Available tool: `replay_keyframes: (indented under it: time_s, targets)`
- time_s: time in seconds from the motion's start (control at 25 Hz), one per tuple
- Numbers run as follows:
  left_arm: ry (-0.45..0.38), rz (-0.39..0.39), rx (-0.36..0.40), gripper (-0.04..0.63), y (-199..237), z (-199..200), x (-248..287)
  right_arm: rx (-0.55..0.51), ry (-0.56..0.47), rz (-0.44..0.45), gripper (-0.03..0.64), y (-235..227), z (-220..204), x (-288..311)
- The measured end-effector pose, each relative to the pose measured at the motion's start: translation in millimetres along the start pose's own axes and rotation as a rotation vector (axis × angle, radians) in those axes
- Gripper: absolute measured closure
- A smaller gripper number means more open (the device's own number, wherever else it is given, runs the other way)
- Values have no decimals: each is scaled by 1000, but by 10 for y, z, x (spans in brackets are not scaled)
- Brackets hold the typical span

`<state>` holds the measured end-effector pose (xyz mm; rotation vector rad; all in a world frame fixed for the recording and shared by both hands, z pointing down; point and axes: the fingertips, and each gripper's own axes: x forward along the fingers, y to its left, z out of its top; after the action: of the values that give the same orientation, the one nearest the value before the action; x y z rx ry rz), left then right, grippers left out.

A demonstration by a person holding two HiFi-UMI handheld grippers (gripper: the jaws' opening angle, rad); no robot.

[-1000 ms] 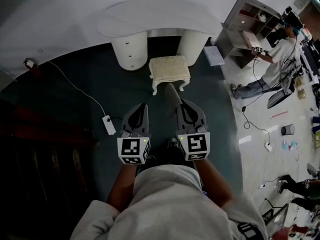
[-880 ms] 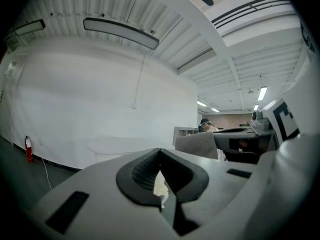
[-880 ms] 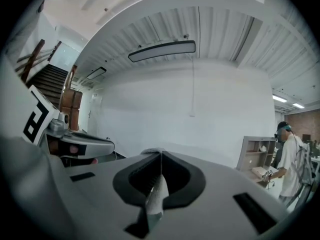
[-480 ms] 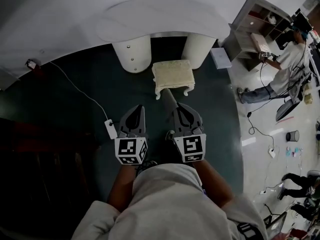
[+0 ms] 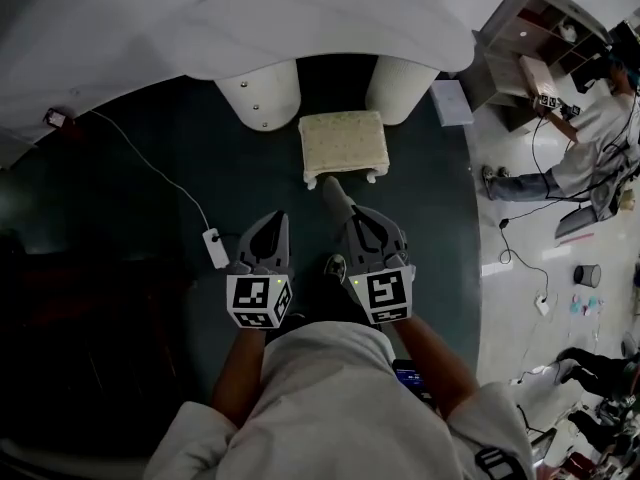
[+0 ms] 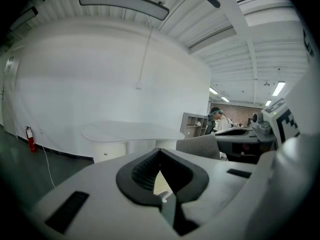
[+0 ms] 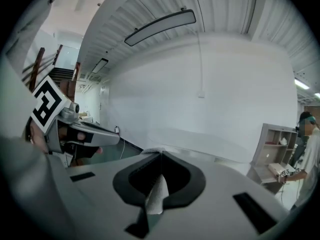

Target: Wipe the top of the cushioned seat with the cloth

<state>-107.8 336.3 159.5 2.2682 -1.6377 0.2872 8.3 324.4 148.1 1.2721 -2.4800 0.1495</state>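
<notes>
The cushioned seat (image 5: 344, 143) is a small cream stool standing on the dark floor, ahead of both grippers in the head view. My right gripper (image 5: 354, 214) is shut on a grey cloth (image 5: 334, 192), which sticks out forward, its end close to the seat's near edge. In the right gripper view the cloth (image 7: 157, 194) shows pinched between the jaws. To the left, my left gripper (image 5: 278, 220) is held level beside the right one, shut with nothing in it. Through its jaws, a sliver of the seat (image 6: 161, 183) shows in the left gripper view.
A white curved dressing table (image 5: 330, 23) on two round pedestals stands just behind the seat. A white power strip (image 5: 213, 248) with its cable lies on the floor to the left. At the far right stand a shelf unit (image 5: 525, 38) and a person (image 5: 600, 128).
The seat and table have drawn nearer and larger in the head view. Both grippers stay side by side, the cloth still held in the right one.
</notes>
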Motion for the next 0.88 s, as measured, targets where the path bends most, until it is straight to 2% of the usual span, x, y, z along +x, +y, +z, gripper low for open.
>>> replay_keyframes:
  time_s: [0.28, 0.56, 0.72, 0.88]
  targets:
    - [74, 15, 0, 581, -20, -128, 433, -50, 53, 60, 603, -425, -250, 298]
    - [90, 11, -17, 581, 121, -156, 889, -136, 75, 123, 603, -508, -290, 712]
    - [102, 24, -50, 581, 376, -289, 1182, -153, 123, 143, 603, -483, -422, 991]
    - [139, 30, -100, 581, 662, -594, 1444, -132, 183, 147, 603, -414, -708, 1336]
